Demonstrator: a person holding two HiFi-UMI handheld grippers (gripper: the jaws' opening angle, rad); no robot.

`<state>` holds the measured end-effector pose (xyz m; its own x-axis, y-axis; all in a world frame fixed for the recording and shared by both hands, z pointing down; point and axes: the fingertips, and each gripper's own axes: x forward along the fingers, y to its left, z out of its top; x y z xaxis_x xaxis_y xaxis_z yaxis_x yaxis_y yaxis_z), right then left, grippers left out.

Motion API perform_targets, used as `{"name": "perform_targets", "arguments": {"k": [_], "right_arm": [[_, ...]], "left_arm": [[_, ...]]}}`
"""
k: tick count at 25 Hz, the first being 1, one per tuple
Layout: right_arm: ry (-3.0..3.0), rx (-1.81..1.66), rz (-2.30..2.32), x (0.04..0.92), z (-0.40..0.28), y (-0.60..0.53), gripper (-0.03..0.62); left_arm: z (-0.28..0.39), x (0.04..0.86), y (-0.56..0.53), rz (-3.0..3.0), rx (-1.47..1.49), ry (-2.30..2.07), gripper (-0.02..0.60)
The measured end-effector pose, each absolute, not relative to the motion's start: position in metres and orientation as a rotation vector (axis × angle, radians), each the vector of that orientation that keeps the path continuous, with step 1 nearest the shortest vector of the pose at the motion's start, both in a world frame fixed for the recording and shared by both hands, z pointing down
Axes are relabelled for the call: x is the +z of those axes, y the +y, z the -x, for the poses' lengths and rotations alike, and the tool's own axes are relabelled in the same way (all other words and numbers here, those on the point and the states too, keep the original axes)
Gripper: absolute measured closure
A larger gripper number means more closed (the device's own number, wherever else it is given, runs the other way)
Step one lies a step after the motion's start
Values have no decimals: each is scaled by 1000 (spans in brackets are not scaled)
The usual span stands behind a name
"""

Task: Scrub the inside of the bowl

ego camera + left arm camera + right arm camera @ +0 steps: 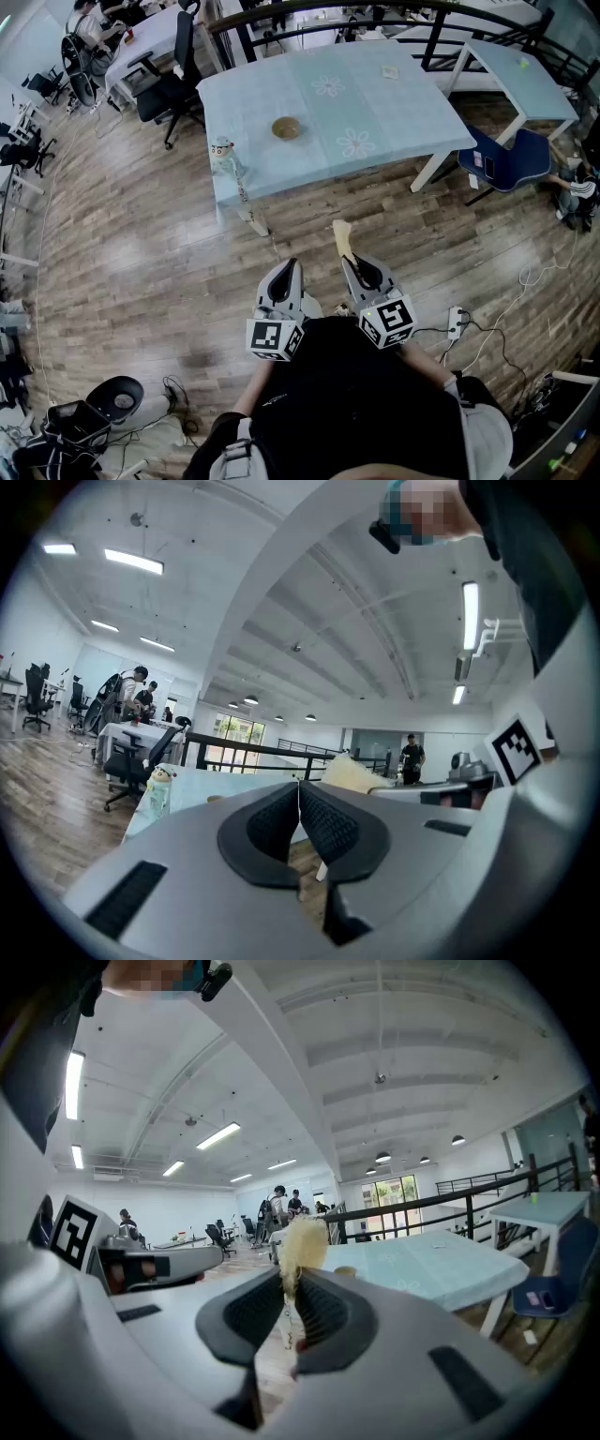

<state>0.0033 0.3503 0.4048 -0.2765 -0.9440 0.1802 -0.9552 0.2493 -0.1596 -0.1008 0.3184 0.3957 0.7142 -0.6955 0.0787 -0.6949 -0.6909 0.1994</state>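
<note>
- Your left gripper: jaws together, nothing between them.
- Your right gripper: clamped on the pale scrubber, which is likely soft and light.
- Bowl: on the table, well ahead of you. It is probably rigid and apt to slide, so steady it at the rim.

An open-plan office is showing here: people are sitting at a white worktop, black swivel chairs are standing about (strip lights glowing overhead).
</note>
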Motion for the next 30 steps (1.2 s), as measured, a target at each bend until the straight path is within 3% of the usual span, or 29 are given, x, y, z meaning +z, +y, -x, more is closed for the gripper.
{"name": "perform_targets", "arguments": {"k": [20,30], "right_arm": [[-2352,448,-1953,417,-48,379,551],[-2284,472,-2077,426,-79,310,551]], "left_arm": [[61,413,319,-2598,20,-1130,566],[51,429,244,-2620,28,-1095,566]]}}
